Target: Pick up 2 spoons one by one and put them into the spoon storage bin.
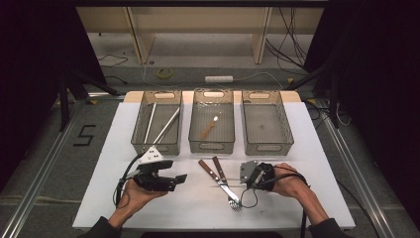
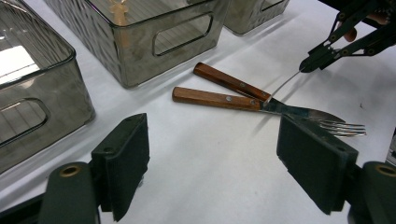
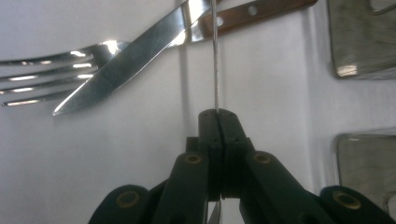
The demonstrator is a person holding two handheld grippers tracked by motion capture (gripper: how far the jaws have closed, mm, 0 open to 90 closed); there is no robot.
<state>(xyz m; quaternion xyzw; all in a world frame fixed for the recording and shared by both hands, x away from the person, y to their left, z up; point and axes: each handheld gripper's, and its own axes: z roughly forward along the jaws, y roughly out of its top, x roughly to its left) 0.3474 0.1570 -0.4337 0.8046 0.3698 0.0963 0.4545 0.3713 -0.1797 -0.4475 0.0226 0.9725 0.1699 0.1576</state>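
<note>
Two wood-handled pieces of cutlery (image 1: pixel 214 169) lie crossed on the white table (image 1: pixel 163 203) in front of the bins. Their metal ends are a knife blade (image 3: pixel 135 51) and fork tines (image 3: pixel 42 79). My right gripper (image 3: pixel 218 114) is shut on a thin strip of metal (image 3: pixel 215 60) seen edge-on. In the left gripper view that strip (image 2: pixel 285 84) runs from my right gripper (image 2: pixel 308 63) to the farther wooden handle (image 2: pixel 229 83). My left gripper (image 1: pixel 179 178) stands open and empty left of the cutlery, with its pads (image 2: pixel 128 158) wide apart.
Three clear grey bins stand in a row at the back. The left bin (image 1: pixel 157 145) holds long metal sticks, the middle bin (image 1: pixel 212 145) a small wooden spoon (image 1: pixel 210 127), and the right bin (image 1: pixel 267 145) nothing I can make out. A floor with cables lies beyond.
</note>
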